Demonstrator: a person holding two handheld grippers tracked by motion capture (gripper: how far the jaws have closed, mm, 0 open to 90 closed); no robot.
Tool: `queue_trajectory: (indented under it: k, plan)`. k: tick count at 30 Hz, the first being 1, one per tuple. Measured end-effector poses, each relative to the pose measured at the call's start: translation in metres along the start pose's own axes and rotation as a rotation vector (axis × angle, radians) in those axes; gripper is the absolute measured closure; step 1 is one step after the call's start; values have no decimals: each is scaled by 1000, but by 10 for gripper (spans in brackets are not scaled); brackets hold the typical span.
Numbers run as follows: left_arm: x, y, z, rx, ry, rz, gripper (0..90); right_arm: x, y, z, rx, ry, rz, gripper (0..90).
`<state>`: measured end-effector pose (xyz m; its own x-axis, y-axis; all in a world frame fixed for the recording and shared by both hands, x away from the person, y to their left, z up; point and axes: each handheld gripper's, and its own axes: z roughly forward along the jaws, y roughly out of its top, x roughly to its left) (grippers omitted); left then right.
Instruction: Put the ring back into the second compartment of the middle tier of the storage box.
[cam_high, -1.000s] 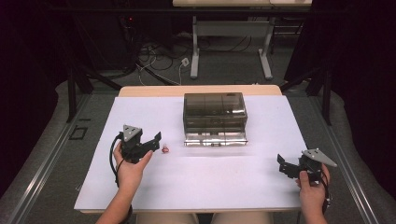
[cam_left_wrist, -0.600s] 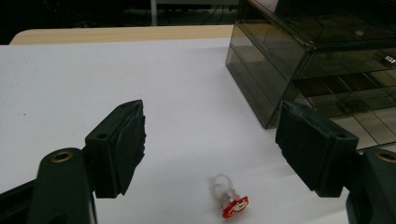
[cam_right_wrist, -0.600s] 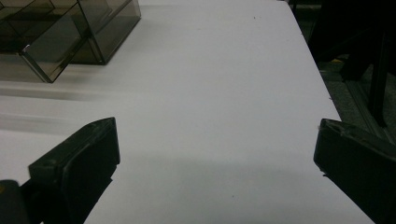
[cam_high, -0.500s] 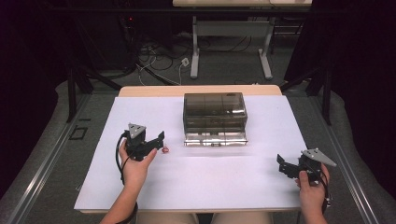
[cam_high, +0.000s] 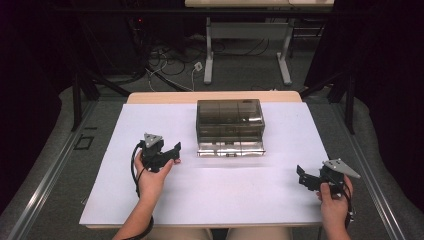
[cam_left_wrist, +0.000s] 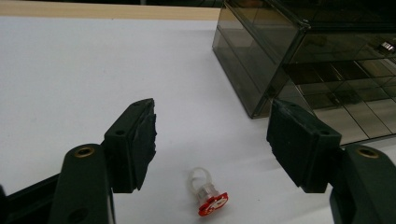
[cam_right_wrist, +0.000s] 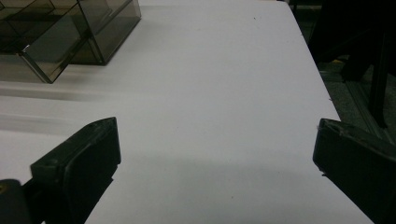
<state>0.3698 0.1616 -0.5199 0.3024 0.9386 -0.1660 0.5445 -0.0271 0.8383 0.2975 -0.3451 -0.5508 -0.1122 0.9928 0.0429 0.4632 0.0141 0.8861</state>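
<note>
A small clear plastic ring with a red and white top (cam_left_wrist: 208, 196) lies on the white table sheet (cam_high: 225, 200), low between the jaws of my left gripper (cam_left_wrist: 212, 135). The jaws have just been closing around it, and neither pad (cam_left_wrist: 142, 140) touches it. From the high view, my left gripper (cam_high: 175, 150) sits left of the smoky clear box (cam_high: 230, 125) and points right. My right gripper (cam_high: 301, 178) rests at the table's right front. In its own view, my right gripper (cam_right_wrist: 217, 149) stands wide open over bare sheet.
The smoky box (cam_left_wrist: 299, 60) has inner compartments and a clear flap lying open at its front (cam_high: 231, 148). Its corner also appears in the right gripper view (cam_right_wrist: 70, 32). Beyond the table's far wooden edge (cam_high: 215, 96) are cables and another table's legs.
My left gripper has crept right, and its jaws now cover the ring that showed beside them in the high view. The right gripper has kept still.
</note>
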Motion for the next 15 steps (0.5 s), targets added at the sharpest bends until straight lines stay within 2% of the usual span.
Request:
queue_trajectory:
  k: [11, 15]
  plan:
    - [-3, -14, 9, 37, -17, -9, 361, 1, 0, 1, 12, 7, -5, 6]
    - [-4, -20, 11, 43, -2, 16, 377, 1, 0, 2, 6, 8, -10, 6]
